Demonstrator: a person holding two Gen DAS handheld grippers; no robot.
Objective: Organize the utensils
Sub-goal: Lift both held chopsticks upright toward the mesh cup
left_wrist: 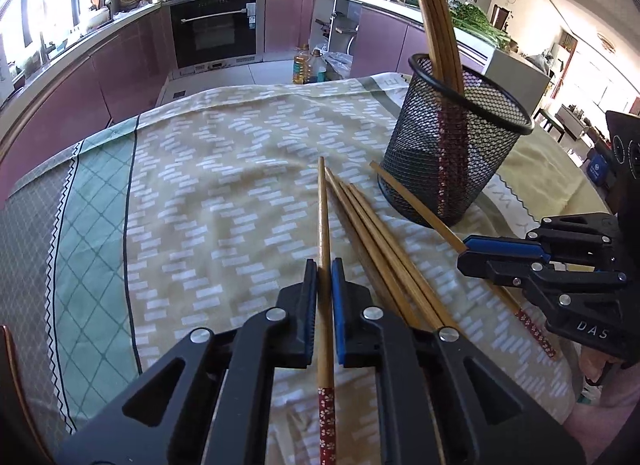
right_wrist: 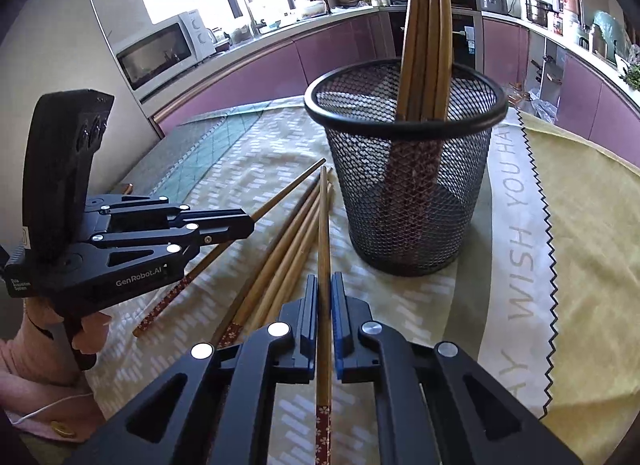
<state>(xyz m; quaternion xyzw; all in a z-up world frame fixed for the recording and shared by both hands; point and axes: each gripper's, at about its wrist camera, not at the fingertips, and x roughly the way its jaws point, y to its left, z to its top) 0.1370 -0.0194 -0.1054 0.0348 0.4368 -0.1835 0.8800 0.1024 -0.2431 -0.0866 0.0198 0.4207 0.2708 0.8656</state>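
A black mesh holder stands on the tablecloth with several wooden chopsticks upright in it. My left gripper is shut on one chopstick with a red flowered end. My right gripper is shut on another chopstick that points toward the holder's base. Between the two held sticks, several loose chopsticks lie side by side on the cloth.
The patterned tablecloth covers the table to its edges. Purple kitchen cabinets, an oven and oil bottles on the floor lie beyond. A microwave sits far left. A hand in a pink sleeve holds the left gripper.
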